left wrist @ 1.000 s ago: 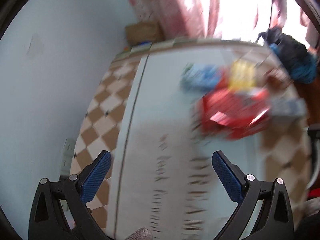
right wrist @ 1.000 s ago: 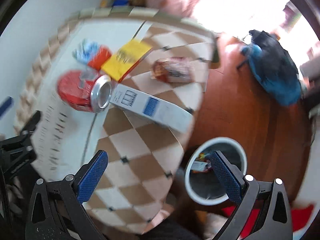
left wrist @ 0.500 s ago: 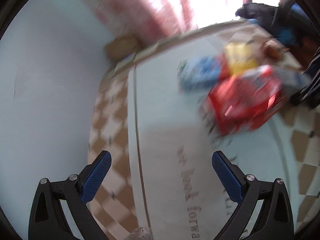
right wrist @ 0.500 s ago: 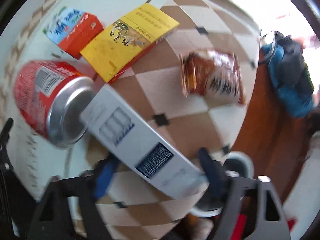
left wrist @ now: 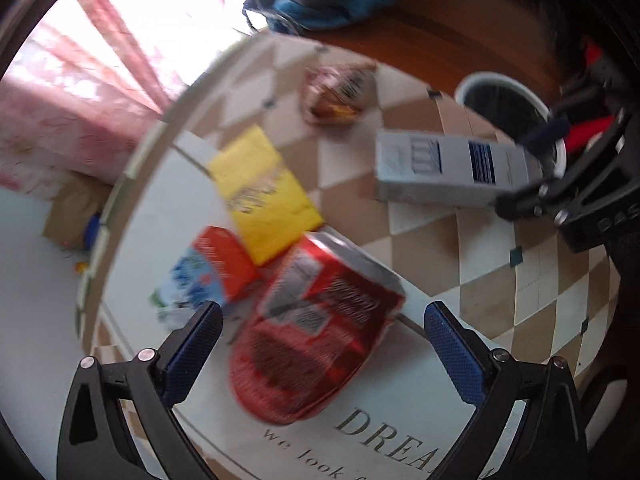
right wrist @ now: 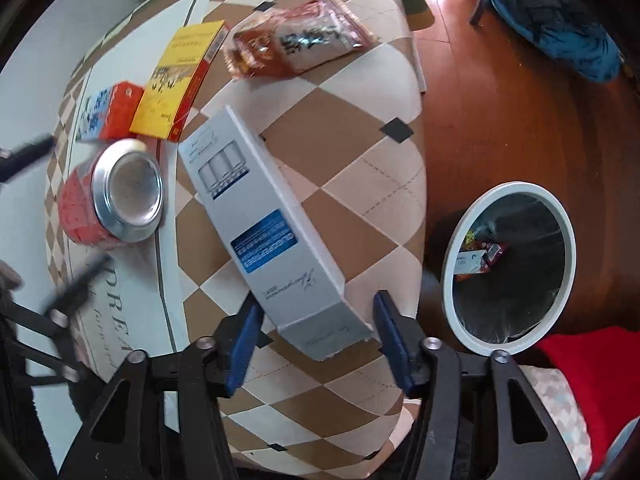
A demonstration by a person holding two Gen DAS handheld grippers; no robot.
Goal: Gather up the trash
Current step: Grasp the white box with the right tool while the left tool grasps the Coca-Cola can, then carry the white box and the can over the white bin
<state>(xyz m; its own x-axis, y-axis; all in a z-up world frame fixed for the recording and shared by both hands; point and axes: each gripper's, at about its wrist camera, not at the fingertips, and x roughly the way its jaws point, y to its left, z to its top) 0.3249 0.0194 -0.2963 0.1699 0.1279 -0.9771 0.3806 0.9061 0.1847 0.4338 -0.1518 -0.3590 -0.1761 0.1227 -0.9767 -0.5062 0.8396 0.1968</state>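
- Right gripper (right wrist: pixel 316 332): jaws stand either side of the near end of the long grey carton (right wrist: pixel 260 216). Small gaps show at both pads, so not clamped; open around it.
- Grey carton lies flat on the counter (right wrist: pixel 360 152), which has a checked cloth, near the edge closest to the white-rimmed bin (right wrist: pixel 508 264).
- Bin stands on the wood floor just beside the counter; a few wrappers show inside.
- Left gripper (left wrist: pixel 320 344): jaws wide open, holding nothing, with the red soda can (left wrist: pixel 320 328) between and just ahead of them.
- Can lies on its side, just beside the grey carton's far end, its silver end facing the right wrist camera.
- Yellow box (right wrist: pixel 180 80) and orange-blue carton (right wrist: pixel 110 112) are touching, just beyond the can.
- Reddish snack packet (right wrist: pixel 300 44) lies beyond the grey carton, apart from it.
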